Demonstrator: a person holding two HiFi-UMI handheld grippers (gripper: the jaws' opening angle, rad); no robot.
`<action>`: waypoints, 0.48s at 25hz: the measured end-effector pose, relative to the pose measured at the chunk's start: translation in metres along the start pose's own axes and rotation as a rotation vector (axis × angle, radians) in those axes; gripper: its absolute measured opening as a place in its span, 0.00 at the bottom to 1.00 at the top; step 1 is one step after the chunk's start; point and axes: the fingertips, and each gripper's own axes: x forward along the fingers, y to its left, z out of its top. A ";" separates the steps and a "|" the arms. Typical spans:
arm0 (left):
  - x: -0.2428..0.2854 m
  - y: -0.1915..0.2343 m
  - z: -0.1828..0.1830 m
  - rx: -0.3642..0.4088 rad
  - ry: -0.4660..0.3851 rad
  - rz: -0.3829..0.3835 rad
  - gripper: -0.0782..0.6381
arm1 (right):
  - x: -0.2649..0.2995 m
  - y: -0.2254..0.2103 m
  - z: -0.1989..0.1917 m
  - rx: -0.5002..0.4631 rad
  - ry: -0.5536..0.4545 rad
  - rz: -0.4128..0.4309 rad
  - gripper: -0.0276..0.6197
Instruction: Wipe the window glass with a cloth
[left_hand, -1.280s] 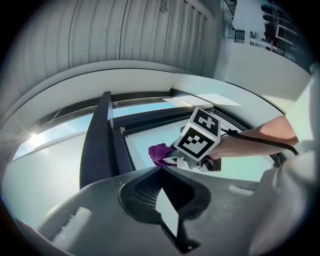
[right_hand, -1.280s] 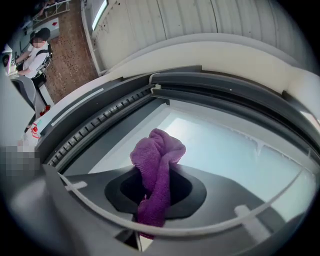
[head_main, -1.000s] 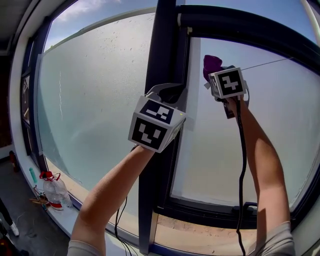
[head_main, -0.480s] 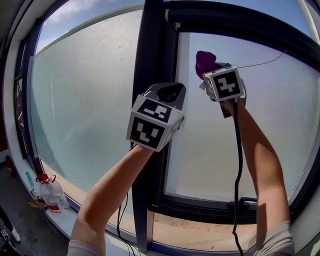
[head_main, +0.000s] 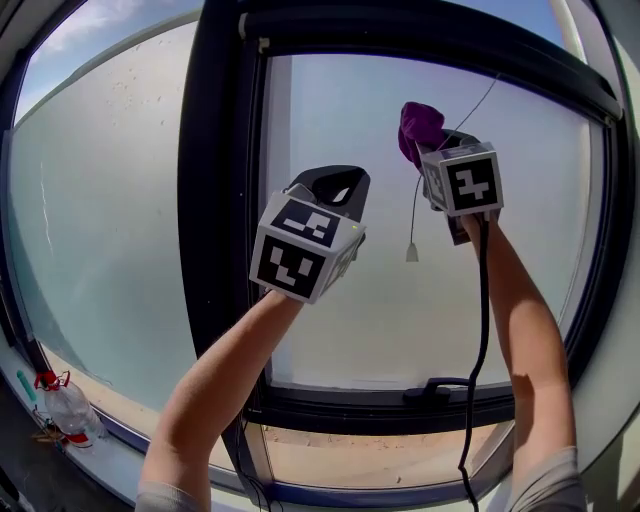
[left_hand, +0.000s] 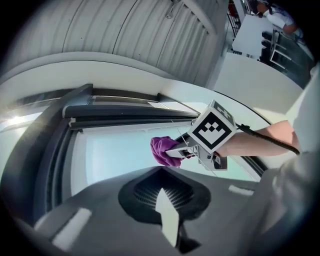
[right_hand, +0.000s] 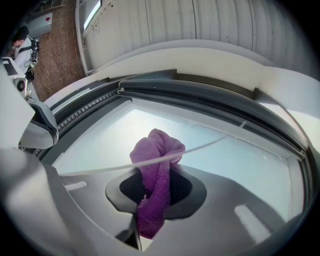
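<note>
The purple cloth (head_main: 418, 125) is bunched in my right gripper (head_main: 432, 150), which is shut on it and held up at the upper part of the right window pane (head_main: 350, 310). In the right gripper view the cloth (right_hand: 156, 165) sticks out from between the jaws toward the glass (right_hand: 235, 165). The left gripper view shows the cloth (left_hand: 164, 150) close against the pane; whether it touches is unclear. My left gripper (head_main: 335, 185) is raised lower and to the left, in front of the same pane, shut on nothing.
A dark vertical frame post (head_main: 225, 200) splits the two panes. A thin white cord with a pull (head_main: 411, 252) hangs before the right pane and crosses the cloth (right_hand: 200, 147). A window handle (head_main: 440, 385) lies on the bottom frame. A bottle (head_main: 65, 405) stands on the sill, lower left.
Both grippers have shifted right relative to the frame post; the left one now fronts the right pane instead of the post. The cloth stays gripped. The cord's pull has come into view.
</note>
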 end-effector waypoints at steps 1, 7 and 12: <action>0.010 -0.012 0.002 -0.007 -0.010 -0.023 0.11 | -0.007 -0.019 -0.013 0.003 0.023 -0.035 0.19; 0.058 -0.070 0.015 -0.050 -0.063 -0.117 0.11 | -0.038 -0.104 -0.057 0.039 0.036 -0.128 0.19; 0.092 -0.123 0.026 -0.069 -0.085 -0.194 0.11 | -0.075 -0.174 -0.090 0.044 0.091 -0.243 0.19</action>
